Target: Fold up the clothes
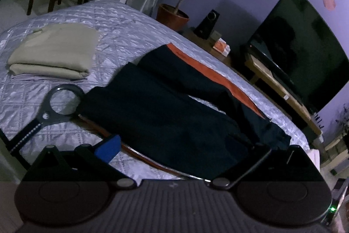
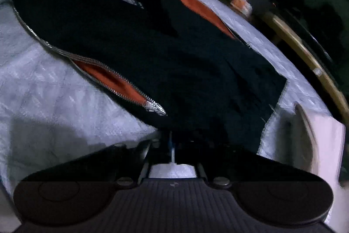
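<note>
A dark navy jacket (image 1: 174,106) with orange lining and a silver zipper lies spread on the quilted bed (image 1: 122,32). My left gripper (image 1: 187,149) is open wide just over the jacket's near edge, its blue-padded finger (image 1: 108,147) above the bedspread to the left of the zipper. In the blurred right wrist view the jacket (image 2: 174,54) fills the middle, with its zipper (image 2: 130,91) parted over the orange lining. My right gripper (image 2: 172,145) is shut on the jacket's near hem, and dark fabric hides most of its fingers.
A folded beige garment (image 1: 54,51) rests on a striped one at the bed's far left. A black ring-ended tool (image 1: 62,102) lies beside the jacket. Past the bed's right edge stand a potted plant (image 1: 172,16), a speaker (image 1: 207,24) and a TV (image 1: 301,54) on a wooden bench.
</note>
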Action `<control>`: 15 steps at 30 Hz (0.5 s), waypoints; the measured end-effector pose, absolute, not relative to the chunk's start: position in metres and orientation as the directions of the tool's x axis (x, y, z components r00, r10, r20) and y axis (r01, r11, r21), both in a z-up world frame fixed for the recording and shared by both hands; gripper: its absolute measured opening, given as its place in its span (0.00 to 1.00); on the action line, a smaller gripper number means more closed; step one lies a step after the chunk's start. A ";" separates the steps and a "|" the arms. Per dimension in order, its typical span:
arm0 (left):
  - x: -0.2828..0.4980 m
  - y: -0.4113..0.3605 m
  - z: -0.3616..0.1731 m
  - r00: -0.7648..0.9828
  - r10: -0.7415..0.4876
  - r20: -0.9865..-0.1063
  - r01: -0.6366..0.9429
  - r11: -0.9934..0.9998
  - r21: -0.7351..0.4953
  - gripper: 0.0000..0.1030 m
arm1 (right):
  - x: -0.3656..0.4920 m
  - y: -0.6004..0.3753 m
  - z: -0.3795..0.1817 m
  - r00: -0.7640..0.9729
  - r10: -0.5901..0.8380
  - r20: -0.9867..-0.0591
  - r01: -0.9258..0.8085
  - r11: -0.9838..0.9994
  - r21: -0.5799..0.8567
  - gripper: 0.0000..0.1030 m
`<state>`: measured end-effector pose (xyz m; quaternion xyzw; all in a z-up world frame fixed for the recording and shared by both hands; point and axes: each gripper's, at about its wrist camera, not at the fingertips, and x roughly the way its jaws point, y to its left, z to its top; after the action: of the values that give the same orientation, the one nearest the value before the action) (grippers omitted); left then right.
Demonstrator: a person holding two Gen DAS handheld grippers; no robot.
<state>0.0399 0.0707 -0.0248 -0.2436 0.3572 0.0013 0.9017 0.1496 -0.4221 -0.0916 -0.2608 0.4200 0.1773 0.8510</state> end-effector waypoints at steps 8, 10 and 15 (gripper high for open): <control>0.045 0.056 -0.025 0.738 -0.182 -0.649 -0.141 0.900 -0.412 0.99 | 0.125 -0.454 -0.076 0.636 0.037 -0.771 -0.440 0.838 -0.322 0.23; 0.046 0.053 -0.025 0.737 -0.185 -0.651 -0.132 0.904 -0.407 0.99 | 0.127 -0.452 -0.075 0.667 0.041 -0.744 -0.449 0.819 -0.358 0.53; 0.047 0.046 -0.024 0.733 -0.187 -0.654 -0.118 0.912 -0.392 0.99 | 0.146 -0.440 -0.087 0.698 0.035 -0.715 -0.470 0.776 -0.421 0.70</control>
<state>0.0466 0.0460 -0.0244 -0.2086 0.3650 -0.0189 0.9072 0.1464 -0.4402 -0.0870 -0.3020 0.3605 0.1450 0.8706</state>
